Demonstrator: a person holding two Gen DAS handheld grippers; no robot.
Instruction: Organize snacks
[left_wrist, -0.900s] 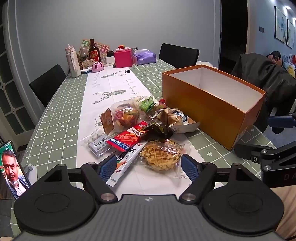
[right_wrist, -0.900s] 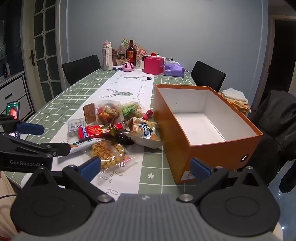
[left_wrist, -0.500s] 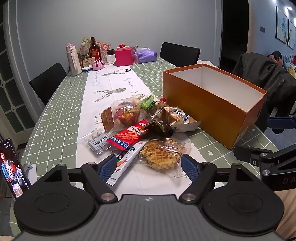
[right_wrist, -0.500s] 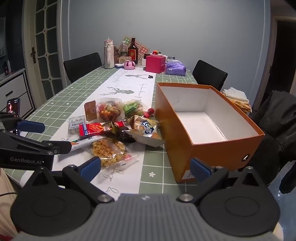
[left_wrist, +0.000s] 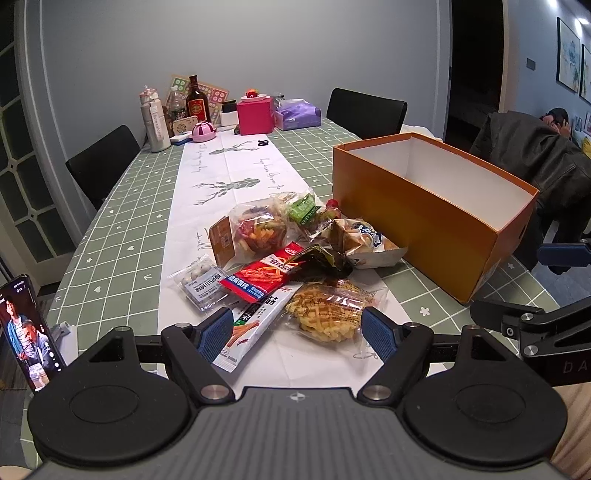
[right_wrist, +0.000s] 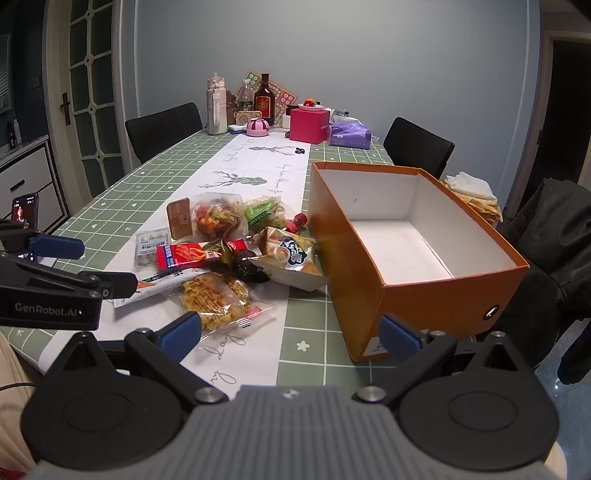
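Here we hold both grippers above the near edge of the table (left_wrist: 122, 206), and neither has hold of anything. The left gripper (left_wrist: 297, 330) has its jaws spread wide; between its blue pads (left_wrist: 214, 332) we see the waffle-snack bag (left_wrist: 327, 314) and the long white stick pack (left_wrist: 251, 328), both lying on the white runner (left_wrist: 229, 173) below, not touched. The right gripper (right_wrist: 291, 336) is likewise spread wide with nothing between its fingers, aimed at the gap between the snack pile and the orange box (right_wrist: 424, 295).

The snacks lie heaped just left of the box: a red packet (left_wrist: 266, 275), a clear pack of round sweets (left_wrist: 201, 282), a bag of mixed colourful crisps (left_wrist: 258, 230), a green packet (left_wrist: 304, 210), a dark wrapper (left_wrist: 321, 258) and a pale bag with blue lettering (right_wrist: 291, 254) that lies close against the box wall.

The right wrist view looks down into the box and shows its white floor bare, which the left view hides behind the near wall. It also shows the left gripper from the side, over the runner's left edge. The left view alone shows a phone (left_wrist: 26, 332) propped at the table's near left corner close up, and the right gripper's arm at its right edge.
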